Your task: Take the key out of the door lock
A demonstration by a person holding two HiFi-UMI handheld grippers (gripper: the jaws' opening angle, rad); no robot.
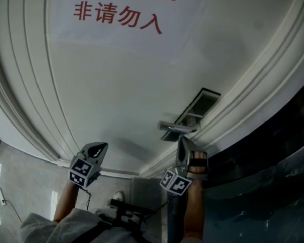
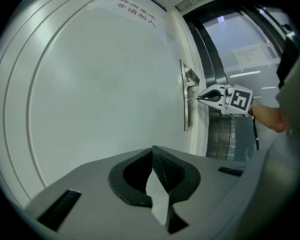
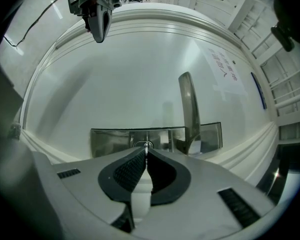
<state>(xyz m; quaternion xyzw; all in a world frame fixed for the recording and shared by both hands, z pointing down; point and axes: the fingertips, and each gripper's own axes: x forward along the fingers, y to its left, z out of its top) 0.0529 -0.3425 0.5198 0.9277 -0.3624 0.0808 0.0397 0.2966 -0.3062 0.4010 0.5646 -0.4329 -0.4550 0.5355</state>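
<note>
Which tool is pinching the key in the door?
The right tool, tips shut on the key at the lock plate. The left tool is off to the side, empty.

Most of key point(image 3: 146, 145) hidden between right tool point(image 3: 146, 152) tips; door sign point(image 1: 124, 14) cut off by top edge.

A white paper sign point(image 1: 116, 15) on the door point(image 1: 116, 100) reads 非请勿入 in red; the line above is cut off.

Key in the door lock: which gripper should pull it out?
Right. The right gripper is shut on the thin metal key at the silver lock plate; the left gripper hangs away, empty.
</note>
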